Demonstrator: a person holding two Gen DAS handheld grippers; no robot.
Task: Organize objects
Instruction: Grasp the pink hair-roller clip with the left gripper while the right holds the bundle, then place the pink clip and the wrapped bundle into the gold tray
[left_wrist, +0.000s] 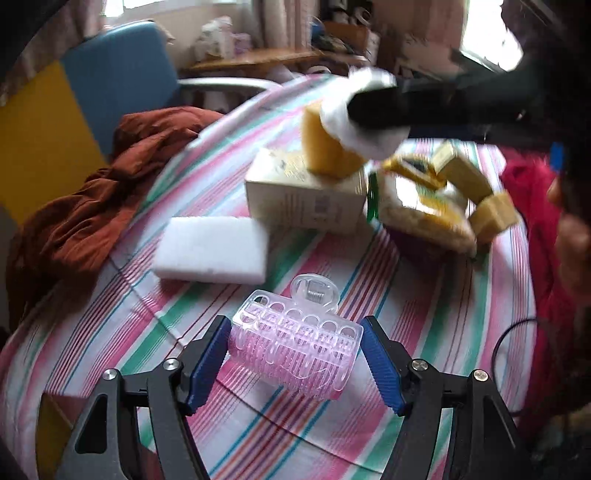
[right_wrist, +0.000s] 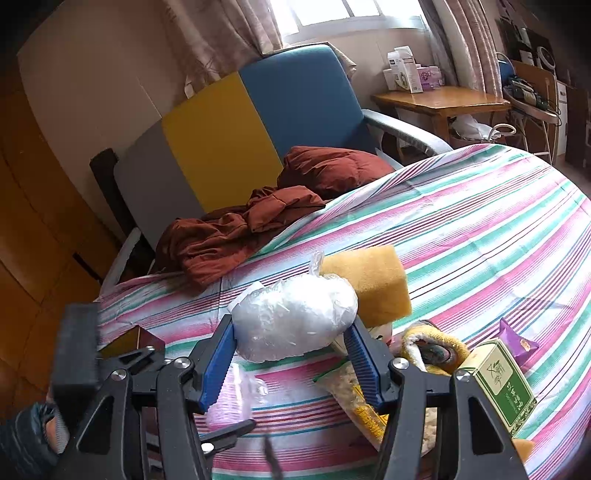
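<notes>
I count one hair clip (left_wrist: 295, 347), one white sponge (left_wrist: 212, 249), one plastic bag (right_wrist: 295, 323) and one cream box (left_wrist: 306, 201). I see three yellow sponges (left_wrist: 327, 147) and two tongs.
</notes>
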